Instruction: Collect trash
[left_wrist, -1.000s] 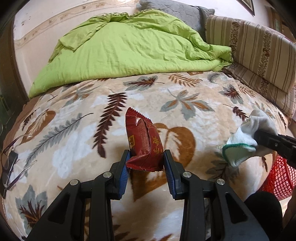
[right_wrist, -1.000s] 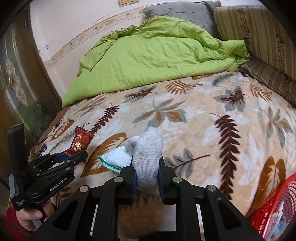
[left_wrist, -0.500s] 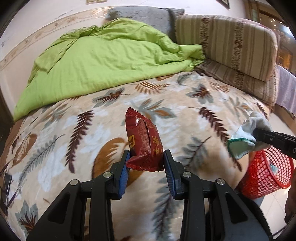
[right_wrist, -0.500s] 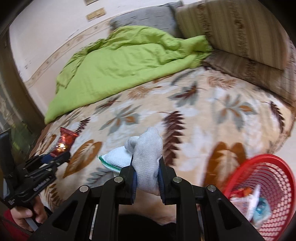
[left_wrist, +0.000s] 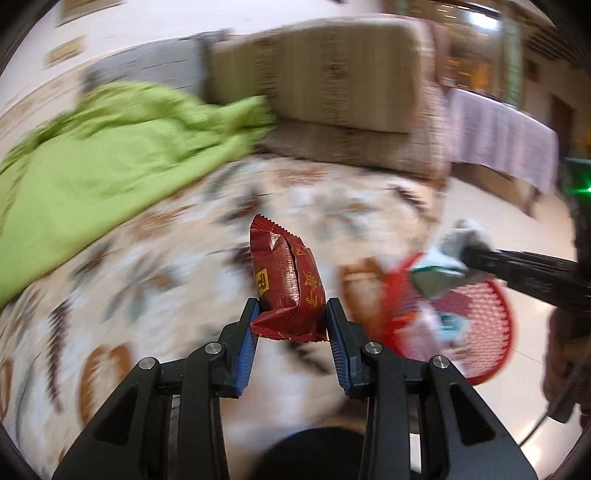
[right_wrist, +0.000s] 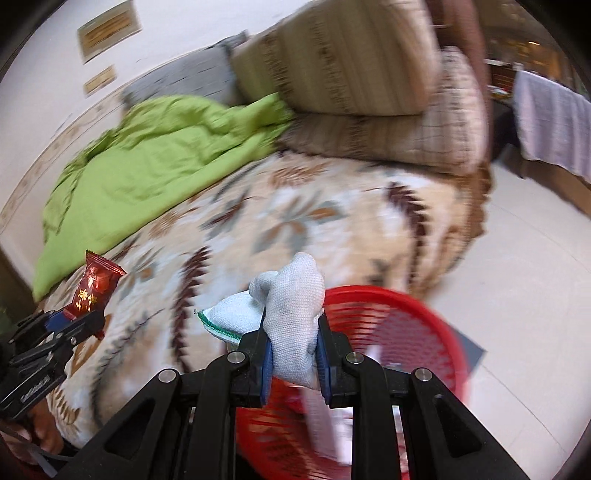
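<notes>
Risk: left gripper (left_wrist: 290, 317) pinching the wrapper (left_wrist: 286, 284) and right gripper (right_wrist: 291, 339) clamping the sock (right_wrist: 295, 306) may miss the basket (right_wrist: 406, 314) if released early.

We count two hand-held grippers, the left (left_wrist: 290, 321) and the right (right_wrist: 291, 345). We see one red snack wrapper (left_wrist: 286, 280), one grey-white sock (right_wrist: 295, 314) and one red mesh basket (right_wrist: 399, 325). We also find one green quilt (right_wrist: 155, 162) and two striped cushions (right_wrist: 347, 59).
</notes>
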